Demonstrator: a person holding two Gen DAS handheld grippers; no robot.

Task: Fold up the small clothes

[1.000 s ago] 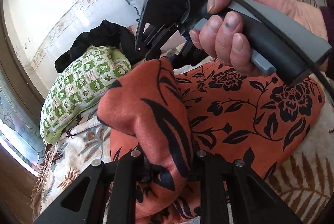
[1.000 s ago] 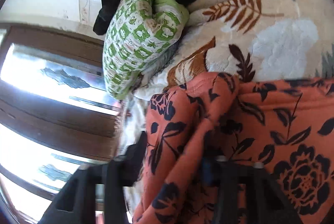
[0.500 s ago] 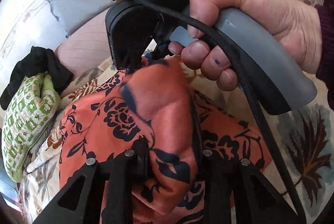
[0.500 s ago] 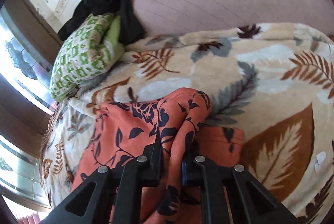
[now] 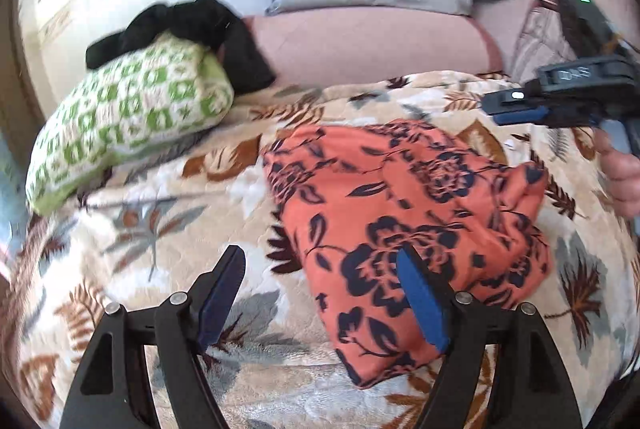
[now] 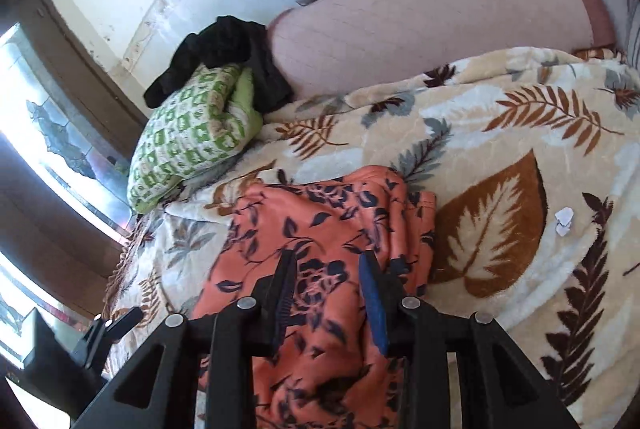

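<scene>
Both claws have just been opening and let go: the orange flowered cloth (image 5: 404, 213) now lies folded on the leaf blanket (image 5: 140, 229) (nothing between the jaws). Left gripper (image 5: 320, 293) and right gripper (image 6: 326, 293) hover spread apart. A snagging finger could pull the fold loose.

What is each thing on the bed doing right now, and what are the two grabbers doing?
Orange flowered cloth: folded over, lying loose on the blanket.
Green checked cloth: bundled up.
Black cloth: crumpled on the green one.
Left gripper: just opened, empty.
Right gripper: just opened, holding nothing.
</scene>
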